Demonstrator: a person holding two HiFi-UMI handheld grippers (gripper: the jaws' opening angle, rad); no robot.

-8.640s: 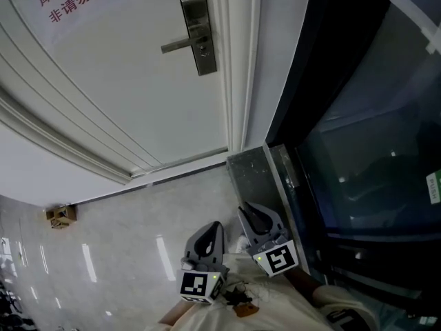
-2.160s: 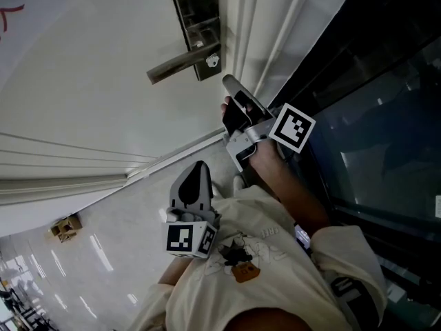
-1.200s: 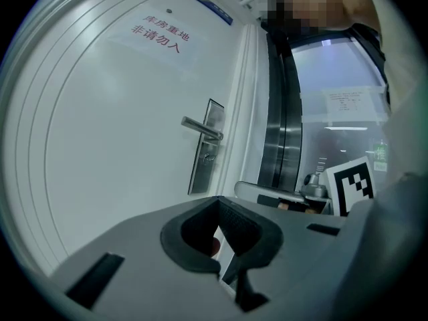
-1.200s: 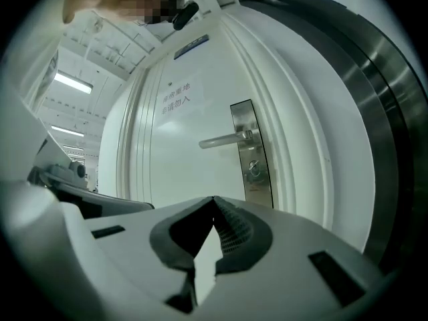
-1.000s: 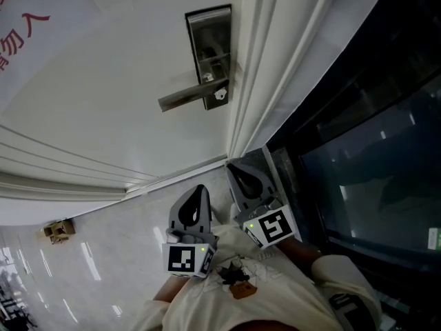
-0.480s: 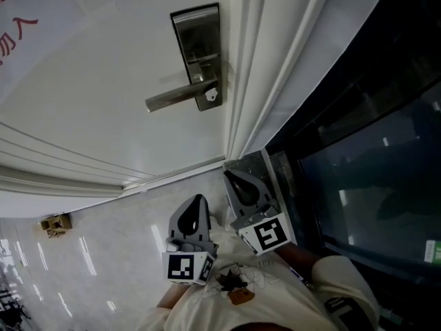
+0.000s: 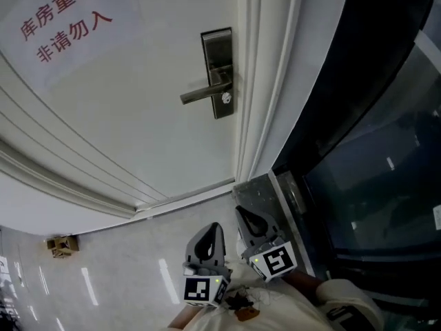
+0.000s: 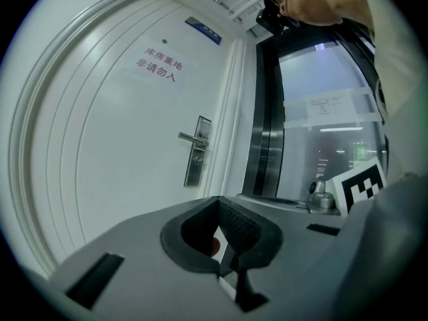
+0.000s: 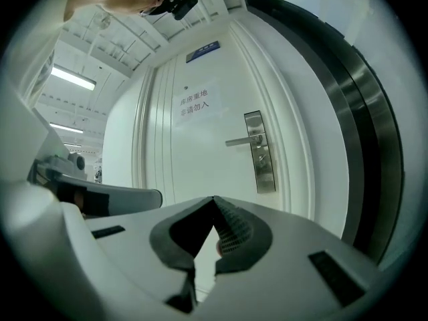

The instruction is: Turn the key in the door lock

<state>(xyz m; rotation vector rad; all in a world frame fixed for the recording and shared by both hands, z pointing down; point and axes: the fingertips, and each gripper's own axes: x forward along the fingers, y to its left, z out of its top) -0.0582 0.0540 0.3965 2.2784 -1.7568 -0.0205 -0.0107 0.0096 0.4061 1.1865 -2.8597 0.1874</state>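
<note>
The white door carries a steel lock plate (image 7: 217, 71) with a lever handle (image 7: 201, 94). A small pale key head (image 7: 225, 98) sits in the lock just under the lever. Both grippers are low in the head view, well short of the door. My left gripper (image 7: 215, 227) is shut and empty; my right gripper (image 7: 240, 212) beside it is shut and empty too. Both point level at the door. In the left gripper view the lock plate (image 8: 196, 151) stands far beyond the jaws (image 8: 218, 202). The right gripper view shows the plate (image 9: 259, 151) and lever (image 9: 242, 140) far off too.
A paper sign with red writing (image 7: 65, 16) hangs on the door's upper left. Dark glass panels (image 7: 386, 150) with a stone base (image 7: 272, 192) flank the door frame on the right. A small cardboard piece (image 7: 62, 243) lies on the glossy floor.
The door and lock now look smaller and farther off, and the sign has come into view. Both grippers sit lower in the head view, drawn back from the door, still shut.
</note>
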